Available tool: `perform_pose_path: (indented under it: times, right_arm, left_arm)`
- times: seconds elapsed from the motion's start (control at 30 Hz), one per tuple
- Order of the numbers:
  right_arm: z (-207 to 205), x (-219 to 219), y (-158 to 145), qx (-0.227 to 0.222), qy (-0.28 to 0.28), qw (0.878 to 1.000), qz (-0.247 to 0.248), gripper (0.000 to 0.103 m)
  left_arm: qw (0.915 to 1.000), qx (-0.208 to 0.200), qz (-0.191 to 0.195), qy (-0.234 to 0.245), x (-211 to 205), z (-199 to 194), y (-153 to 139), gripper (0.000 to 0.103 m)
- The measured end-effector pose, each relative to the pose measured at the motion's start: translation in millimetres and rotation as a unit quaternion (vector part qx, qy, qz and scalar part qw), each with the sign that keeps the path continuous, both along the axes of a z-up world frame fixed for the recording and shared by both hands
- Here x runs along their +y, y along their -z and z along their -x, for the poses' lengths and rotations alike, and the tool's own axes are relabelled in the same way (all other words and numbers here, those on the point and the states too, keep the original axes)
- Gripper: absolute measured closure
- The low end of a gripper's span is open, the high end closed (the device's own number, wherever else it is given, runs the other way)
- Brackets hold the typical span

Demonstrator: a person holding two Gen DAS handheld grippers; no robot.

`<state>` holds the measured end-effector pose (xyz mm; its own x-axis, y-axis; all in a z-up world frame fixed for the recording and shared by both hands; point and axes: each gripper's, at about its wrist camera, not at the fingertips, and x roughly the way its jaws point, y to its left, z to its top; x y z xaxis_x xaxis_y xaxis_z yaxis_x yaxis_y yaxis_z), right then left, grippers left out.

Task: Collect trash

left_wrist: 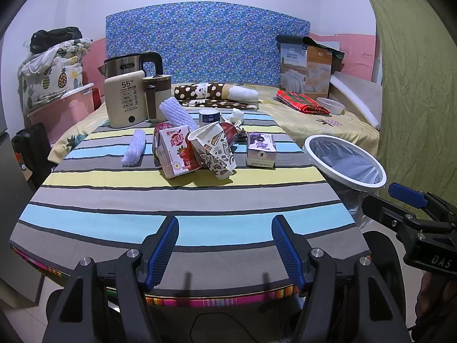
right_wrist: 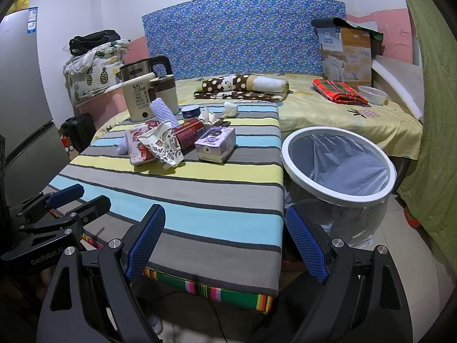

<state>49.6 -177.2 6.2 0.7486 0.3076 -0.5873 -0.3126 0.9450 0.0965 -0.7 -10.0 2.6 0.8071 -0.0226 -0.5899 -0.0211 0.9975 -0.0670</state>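
A heap of trash lies mid-table: a pink strawberry milk carton (left_wrist: 177,151) (right_wrist: 138,148), a crushed patterned paper cup (left_wrist: 212,154) (right_wrist: 165,145), a red can (left_wrist: 228,131) (right_wrist: 190,133), a purple carton (left_wrist: 261,150) (right_wrist: 215,144), white foam sleeves (left_wrist: 134,148) and a crumpled tissue (left_wrist: 237,114). A white-rimmed bin (left_wrist: 344,163) (right_wrist: 338,165) with a bag liner stands off the table's right edge. My left gripper (left_wrist: 225,228) (right_wrist: 84,197) hovers open over the near edge, holding nothing. My right gripper (right_wrist: 225,214) (left_wrist: 395,200) is open too, straddling the table's near right corner beside the bin.
A striped cloth covers the table (left_wrist: 182,200). At its far left stand a beige water dispenser (left_wrist: 125,100) and a kettle (left_wrist: 134,61). Behind it is a bed (left_wrist: 314,117) with folded blankets, boxes and a white bowl (left_wrist: 331,105). A green curtain (left_wrist: 414,85) hangs on the right.
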Motion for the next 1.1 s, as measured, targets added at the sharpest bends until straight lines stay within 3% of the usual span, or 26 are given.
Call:
perform_pose_path:
  times: [1.1]
  right_arm:
    - [-1.9,-2.5,2.5,0.002,0.002,1.0,0.002,0.016]
  left_arm:
    - [1.0,0.0,0.003,0.004,0.5,1.3,-0.6,0.036]
